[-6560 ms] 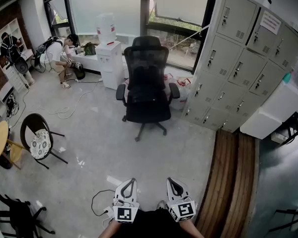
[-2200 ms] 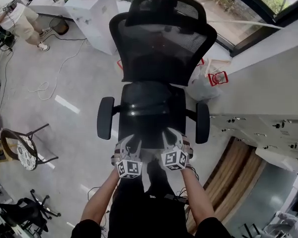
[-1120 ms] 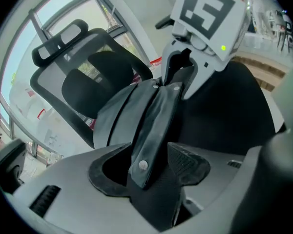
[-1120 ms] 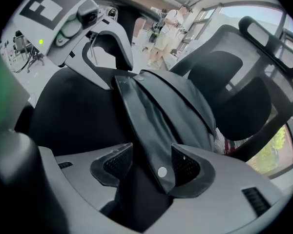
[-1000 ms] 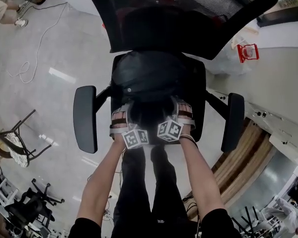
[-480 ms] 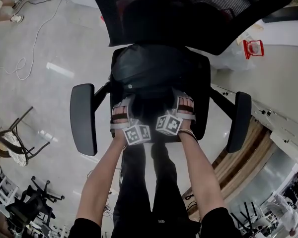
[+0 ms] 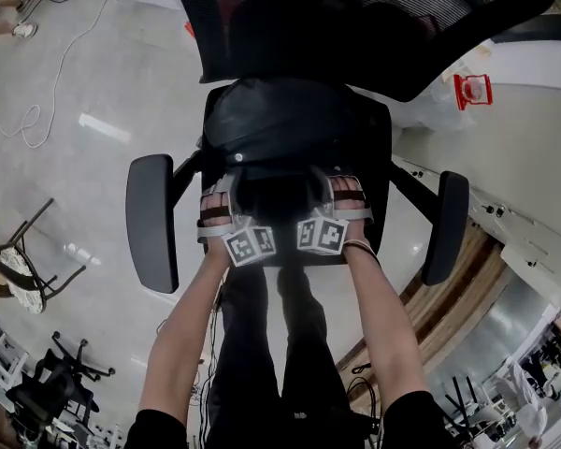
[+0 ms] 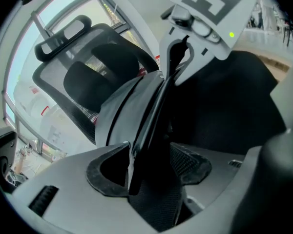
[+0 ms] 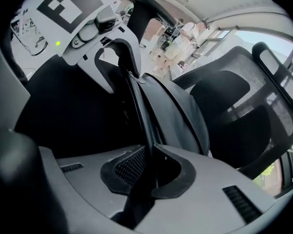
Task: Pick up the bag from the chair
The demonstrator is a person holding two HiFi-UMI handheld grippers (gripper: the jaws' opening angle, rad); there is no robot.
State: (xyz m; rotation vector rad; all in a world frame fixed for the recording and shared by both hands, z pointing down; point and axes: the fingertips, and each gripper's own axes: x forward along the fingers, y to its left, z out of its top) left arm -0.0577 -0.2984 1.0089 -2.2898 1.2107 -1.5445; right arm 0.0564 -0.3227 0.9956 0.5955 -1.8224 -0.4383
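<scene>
A black bag lies on the seat of a black office chair. My left gripper and right gripper sit side by side at the bag's near edge. In the left gripper view, a dark strap of the bag runs up from between the jaws, and the left gripper is shut on it. In the right gripper view, the right gripper is likewise shut on a dark strap. Each gripper view also shows the other gripper's marker cube.
The chair's mesh backrest rises just beyond the bag, and armrests flank my grippers. A red-and-white bag lies on the floor at the right. Small chairs stand at the far left.
I have walked up to the chair and brought both grippers onto the bag. Over the last second the two grippers have moved slightly apart, still at the bag's near edge.
</scene>
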